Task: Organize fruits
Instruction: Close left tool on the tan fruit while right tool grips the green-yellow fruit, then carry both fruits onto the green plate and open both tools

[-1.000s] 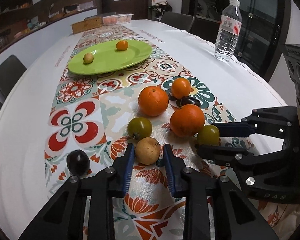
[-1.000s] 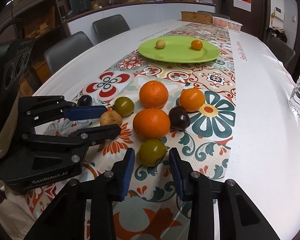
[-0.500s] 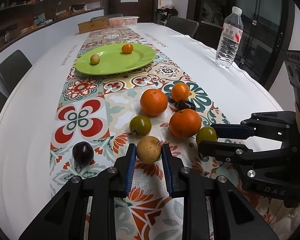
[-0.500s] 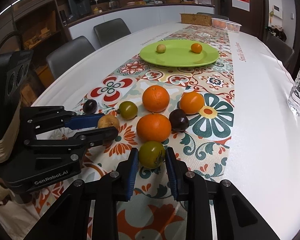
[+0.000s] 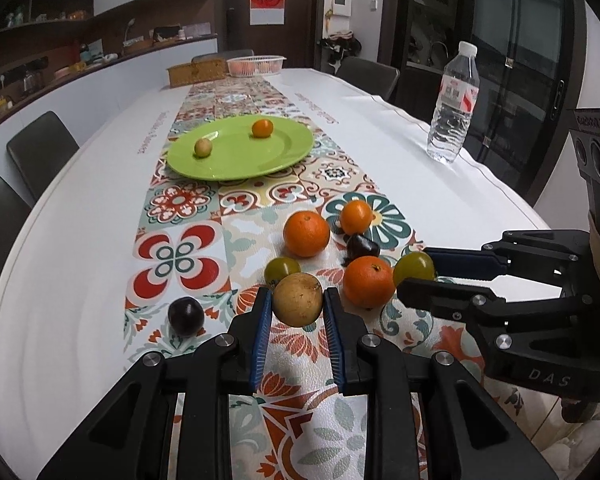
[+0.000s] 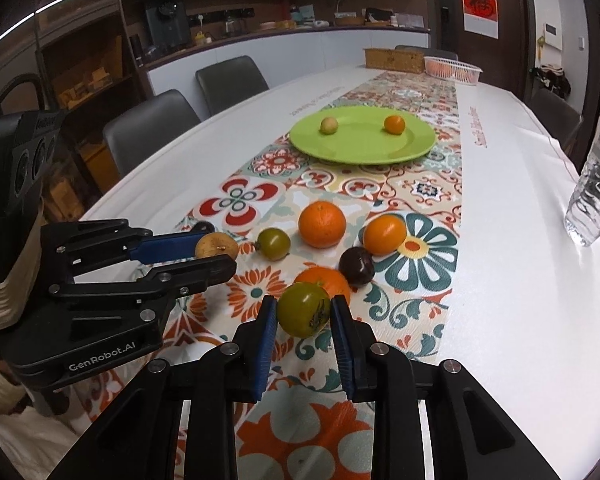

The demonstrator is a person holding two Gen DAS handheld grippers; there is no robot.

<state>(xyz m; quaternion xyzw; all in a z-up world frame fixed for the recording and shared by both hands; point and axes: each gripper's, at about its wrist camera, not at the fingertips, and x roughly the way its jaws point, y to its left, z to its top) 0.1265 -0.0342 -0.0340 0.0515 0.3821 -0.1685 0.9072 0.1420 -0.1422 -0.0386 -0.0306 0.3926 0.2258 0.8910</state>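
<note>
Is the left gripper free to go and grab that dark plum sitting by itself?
Probably not yet. The left gripper is already shut on the tan fruit, so its fingers are full. The dark plum itself lies in the open just to its left, with nothing blocking it.

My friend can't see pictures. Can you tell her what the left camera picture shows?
The left gripper is shut on a tan fruit over a patterned table runner. The right gripper pinches a green fruit beside oranges; farther back, a green plate holds two small fruits.
</note>
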